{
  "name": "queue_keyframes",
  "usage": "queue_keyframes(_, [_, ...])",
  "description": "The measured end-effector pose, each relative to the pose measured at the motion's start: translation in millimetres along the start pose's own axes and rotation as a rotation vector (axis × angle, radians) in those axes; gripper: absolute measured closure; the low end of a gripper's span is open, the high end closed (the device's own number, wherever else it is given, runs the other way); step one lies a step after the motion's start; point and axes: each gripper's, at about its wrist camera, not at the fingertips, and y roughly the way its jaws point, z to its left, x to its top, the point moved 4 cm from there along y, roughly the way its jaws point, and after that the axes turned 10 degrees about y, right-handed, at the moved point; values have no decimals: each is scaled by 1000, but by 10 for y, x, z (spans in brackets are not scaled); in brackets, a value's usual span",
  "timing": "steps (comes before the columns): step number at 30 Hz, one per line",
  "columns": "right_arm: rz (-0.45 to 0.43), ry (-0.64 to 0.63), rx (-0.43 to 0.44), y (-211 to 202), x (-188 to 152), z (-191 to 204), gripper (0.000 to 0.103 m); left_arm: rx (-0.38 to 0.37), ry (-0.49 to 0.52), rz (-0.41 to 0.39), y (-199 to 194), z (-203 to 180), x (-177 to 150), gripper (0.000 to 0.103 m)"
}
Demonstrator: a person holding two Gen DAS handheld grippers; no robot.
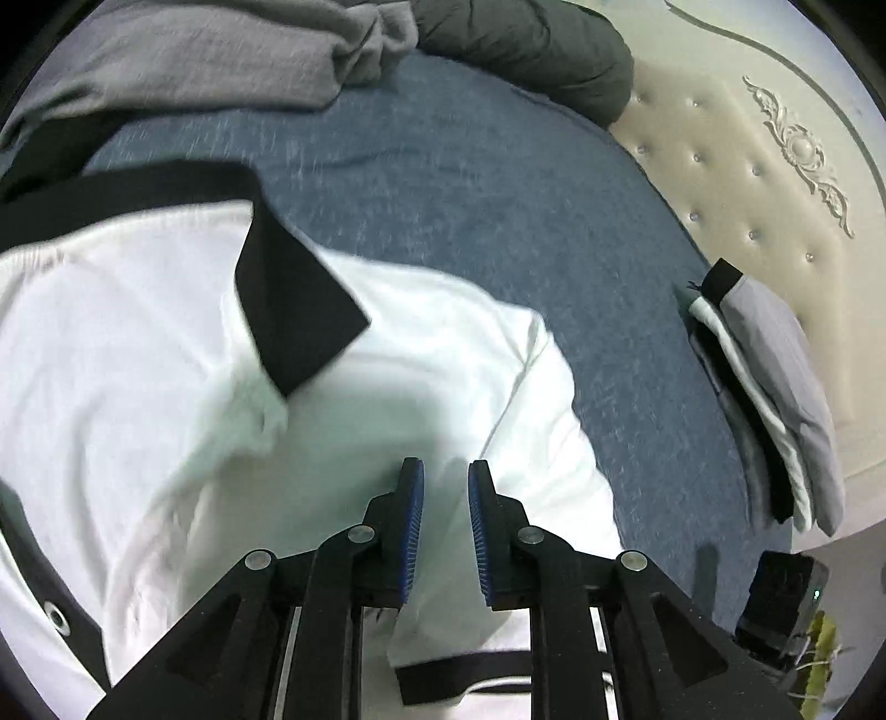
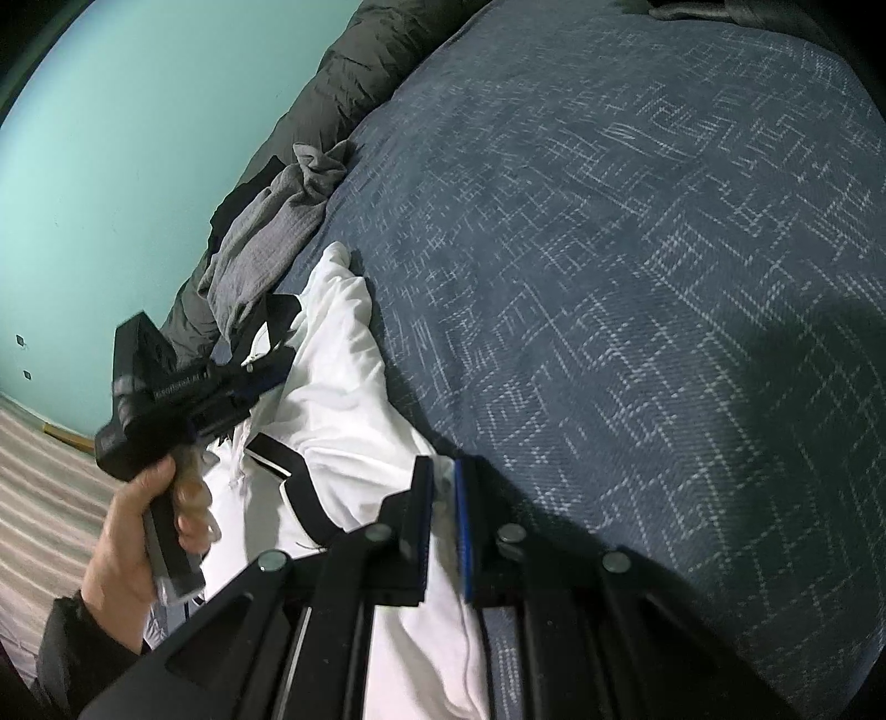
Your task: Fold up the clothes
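Left wrist view: left gripper over the white shirt, jaws parted w/ a clear gap, blue pads bare, nothing between them, so released; prob. just let the cloth drop after laying a section flat. Shirt spread on the blue bedspread, black collar flipped over the white body, black trim at left and lower edge. Folded stack parked at bed edge near the cream headboard, likely done items kept out of the way. Grey garment crumpled at far side, dark pillow beside it, prob. awaiting a turn. Blur over much of the white cloth; can't tell which part of shirt sits under the tips; dark device lower right cut off, unclear. Right wrist view: right gripper clenched on a white shirt edge, cloth pinched between pads and trailing below, seemingly pinning that side taut while the other hand works. Person's left hand wrapped round the other tool's handle at left, tool blurred, its tips lost against the black trim. Grey garment bunched by the teal wall. Shirt's full outline hidden by gripper body; fold stage hard to judge, looks early to mid
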Motion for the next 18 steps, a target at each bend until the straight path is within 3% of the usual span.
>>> queue_keyframes(11, [4,7,4,10,-8,2,96,-49,31,22,-35,-64,-237,86])
queue_keyframes(12, [5,7,5,8,-6,-1,96,-54,26,18,-34,-57,-240,88])
queue_keyframes(14, [5,9,8,2,-2,-9,96,-47,25,7,-58,-54,-246,102])
queue_keyframes(18, [3,5,8,-16,4,-20,96,-15,9,-24,-204,-5,-244,102])
